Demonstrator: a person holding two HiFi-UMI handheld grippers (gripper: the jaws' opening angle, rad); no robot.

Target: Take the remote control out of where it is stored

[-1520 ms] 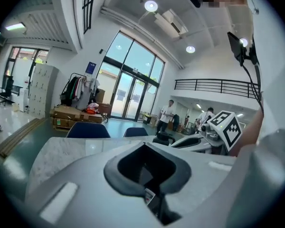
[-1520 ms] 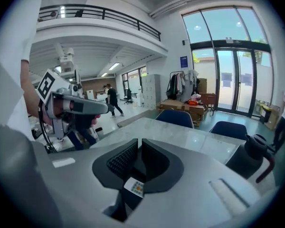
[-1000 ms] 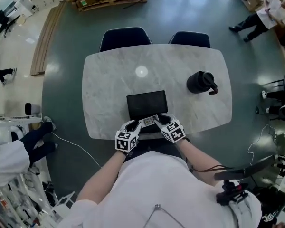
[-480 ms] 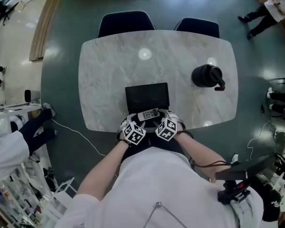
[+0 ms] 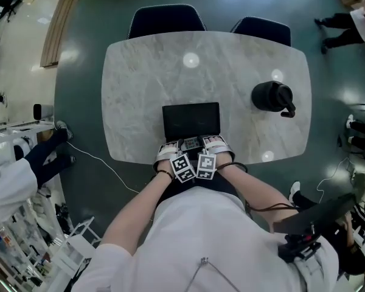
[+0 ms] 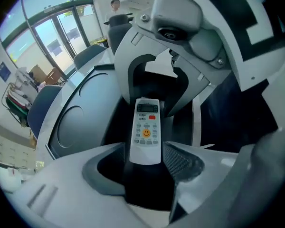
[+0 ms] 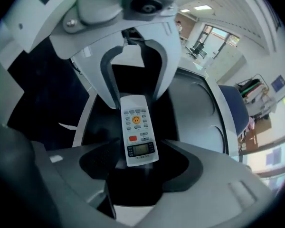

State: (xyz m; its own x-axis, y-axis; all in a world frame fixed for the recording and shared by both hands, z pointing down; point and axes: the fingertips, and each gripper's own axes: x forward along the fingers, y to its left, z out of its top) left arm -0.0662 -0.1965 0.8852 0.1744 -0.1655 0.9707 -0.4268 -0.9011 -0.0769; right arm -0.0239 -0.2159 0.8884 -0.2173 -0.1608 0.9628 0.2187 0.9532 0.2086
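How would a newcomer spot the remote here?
Find the marble table, then the black tray near its front edge. At the tray's near side is the remote control: slim, white, with a screen, a red button and a yellow smiley.

Open-plan lab or test hall — a working floor, not a home

A lone marble table (image 5: pixel 140 90) with two dark chairs (image 5: pixel 164 20) stands on a broad, glossy grey-green floor (image 5: pixel 85 102). A loose cable (image 5: pixel 103 166) trails across it, and long wooden boards (image 5: pixel 58 23) lie along its edge. Equipment racks (image 5: pixel 12 145) crowd the left side and people (image 5: pixel 344 23) stand at the margins. The gripper views add tall glass doors (image 6: pixel 52 32) and flat ceiling light panels (image 7: pixel 202 7).
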